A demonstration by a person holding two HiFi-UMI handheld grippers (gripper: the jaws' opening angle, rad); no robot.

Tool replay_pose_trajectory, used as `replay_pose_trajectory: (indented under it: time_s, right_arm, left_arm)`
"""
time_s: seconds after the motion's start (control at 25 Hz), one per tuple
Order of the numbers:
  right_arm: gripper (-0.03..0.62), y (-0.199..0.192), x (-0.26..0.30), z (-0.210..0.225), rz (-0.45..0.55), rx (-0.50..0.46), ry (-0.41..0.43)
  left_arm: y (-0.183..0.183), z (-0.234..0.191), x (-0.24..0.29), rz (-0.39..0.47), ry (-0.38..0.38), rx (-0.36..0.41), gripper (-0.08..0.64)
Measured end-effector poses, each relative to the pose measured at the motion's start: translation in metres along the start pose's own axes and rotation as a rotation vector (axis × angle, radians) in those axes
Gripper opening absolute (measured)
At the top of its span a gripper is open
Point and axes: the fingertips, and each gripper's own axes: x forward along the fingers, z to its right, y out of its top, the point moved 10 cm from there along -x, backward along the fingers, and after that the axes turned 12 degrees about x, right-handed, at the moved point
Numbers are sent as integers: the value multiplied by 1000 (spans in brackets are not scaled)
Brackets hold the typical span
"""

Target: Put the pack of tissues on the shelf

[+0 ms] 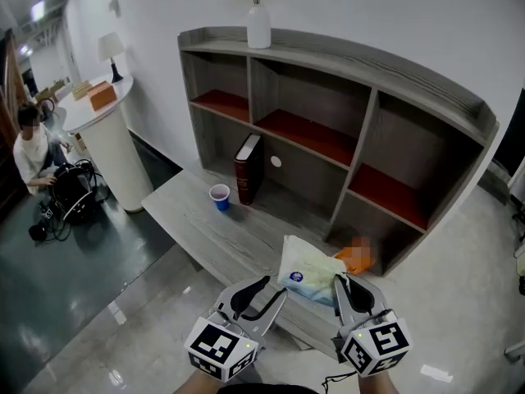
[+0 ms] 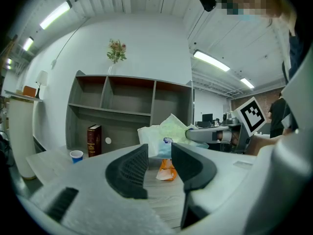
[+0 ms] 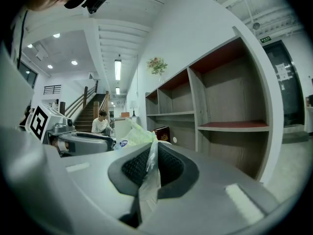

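The pack of tissues [image 1: 308,273], pale green and white plastic, hangs just above the low grey bench [image 1: 205,228] in front of the shelf [image 1: 361,113]. My right gripper [image 1: 342,290] is shut on the pack's right edge. In the right gripper view the thin wrap is pinched between the pads [image 3: 168,165] of the right gripper [image 3: 152,163], and the pack [image 3: 134,136] bulges out to the left. My left gripper [image 1: 267,298] hovers beside the pack's left side, open and holding nothing. Seen from the left gripper [image 2: 159,165], the pack [image 2: 166,131] lies beyond the jaws.
A dark red book [image 1: 248,169] and a blue cup [image 1: 220,197] stand on the bench at the left. An orange packet [image 1: 354,258] lies by the shelf's lower right bay. A white vase [image 1: 258,23] tops the shelf. A person [image 1: 33,150] sits far left by a round counter [image 1: 107,138].
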Motion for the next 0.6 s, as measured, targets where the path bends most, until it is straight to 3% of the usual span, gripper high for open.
replay_pose_trajectory:
  time_s: [0.6]
  right_arm:
    - [12,39,115,-21,19,-16,-30]
  left_arm:
    - [11,-122,29,1,-49,0,135]
